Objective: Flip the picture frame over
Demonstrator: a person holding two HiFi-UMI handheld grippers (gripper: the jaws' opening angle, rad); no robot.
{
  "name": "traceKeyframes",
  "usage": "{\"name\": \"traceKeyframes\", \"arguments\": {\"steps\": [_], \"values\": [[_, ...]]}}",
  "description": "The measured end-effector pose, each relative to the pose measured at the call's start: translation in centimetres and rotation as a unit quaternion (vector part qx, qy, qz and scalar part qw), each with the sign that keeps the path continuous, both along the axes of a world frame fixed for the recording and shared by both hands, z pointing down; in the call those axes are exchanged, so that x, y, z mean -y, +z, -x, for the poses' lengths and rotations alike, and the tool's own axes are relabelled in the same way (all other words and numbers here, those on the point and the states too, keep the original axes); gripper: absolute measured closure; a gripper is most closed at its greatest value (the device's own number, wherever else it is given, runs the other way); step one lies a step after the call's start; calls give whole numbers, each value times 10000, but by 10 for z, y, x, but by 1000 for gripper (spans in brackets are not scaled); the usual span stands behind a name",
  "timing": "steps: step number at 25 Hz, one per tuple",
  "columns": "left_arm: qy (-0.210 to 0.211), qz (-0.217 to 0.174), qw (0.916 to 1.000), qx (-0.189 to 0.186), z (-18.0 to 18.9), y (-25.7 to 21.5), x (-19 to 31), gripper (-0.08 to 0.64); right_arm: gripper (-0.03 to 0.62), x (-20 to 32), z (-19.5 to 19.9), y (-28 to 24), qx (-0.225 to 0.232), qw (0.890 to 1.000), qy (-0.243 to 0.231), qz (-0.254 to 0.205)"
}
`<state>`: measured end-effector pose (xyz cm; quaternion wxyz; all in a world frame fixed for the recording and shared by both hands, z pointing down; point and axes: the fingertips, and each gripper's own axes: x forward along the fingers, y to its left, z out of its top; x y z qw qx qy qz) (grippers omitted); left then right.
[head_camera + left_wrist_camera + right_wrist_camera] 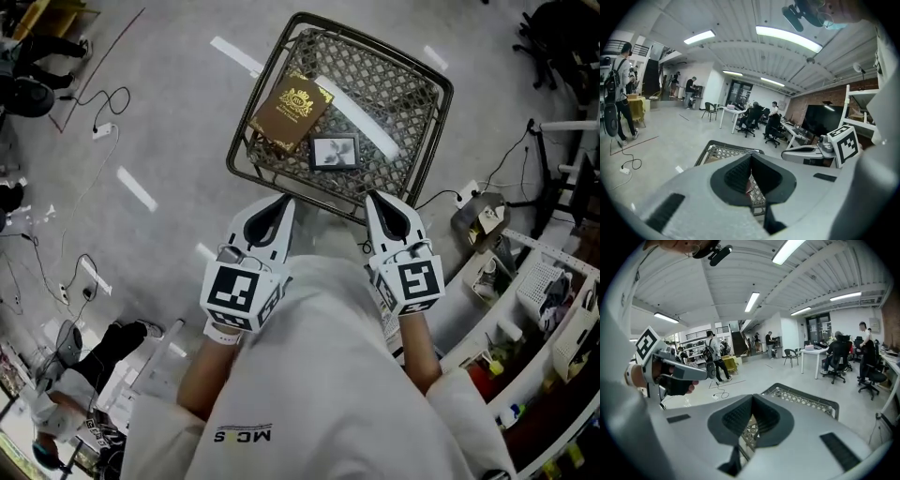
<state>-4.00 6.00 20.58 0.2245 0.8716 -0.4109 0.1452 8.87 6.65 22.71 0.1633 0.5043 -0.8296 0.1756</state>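
Grey polished floor fills the head view, with cables trailing at the left and cluttered shelving at the lower right. A metal mesh basket stands in the upper middle of that view. In it the picture frame lies flat, picture side up, near the lower edge of the basket. It sits just right of a brown box.

The left gripper and right gripper sit side by side at the basket's near rim, pointing at it from below in the head view. Each gripper's own view shows its jaw tips meeting with nothing between them. Only mesh shows through the gap behind the tips, so both are closed and empty. Neither touches the frame.

The frame looks small, stiff and light, with a dark border around a black-and-white picture. It probably has a glazed front that could scratch or crack if dropped on the metal. Lying flat, it offers little to pinch. The best hold is likely one outer border edge, with a jaw tip slipped under through a mesh opening. The other gripper could steady the opposite edge so the frame does not slide.

The brown box carries a gold crest, but its lettering is too small to read. The person's shirt shows print that reads roughly "MC S", one character being unclear. Each gripper's cube bears a black-and-white square marker.
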Motion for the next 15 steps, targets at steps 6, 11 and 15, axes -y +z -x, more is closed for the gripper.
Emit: {"name": "traceKeyframes", "arguments": {"steps": [6, 11, 15], "values": [[-311, 6, 9995, 82, -9, -2, 0, 535, 575, 13, 3, 13, -13, 9986, -530, 35], [-588, -24, 9981, 193, 0, 1, 5, 535, 574, 22, 5, 27, 69, 9978, -642, 175], [-710, -12, 9971, 271, 5, 4, 8, 535, 574, 27, 12, 36, 92, 9970, -713, 271]]}}
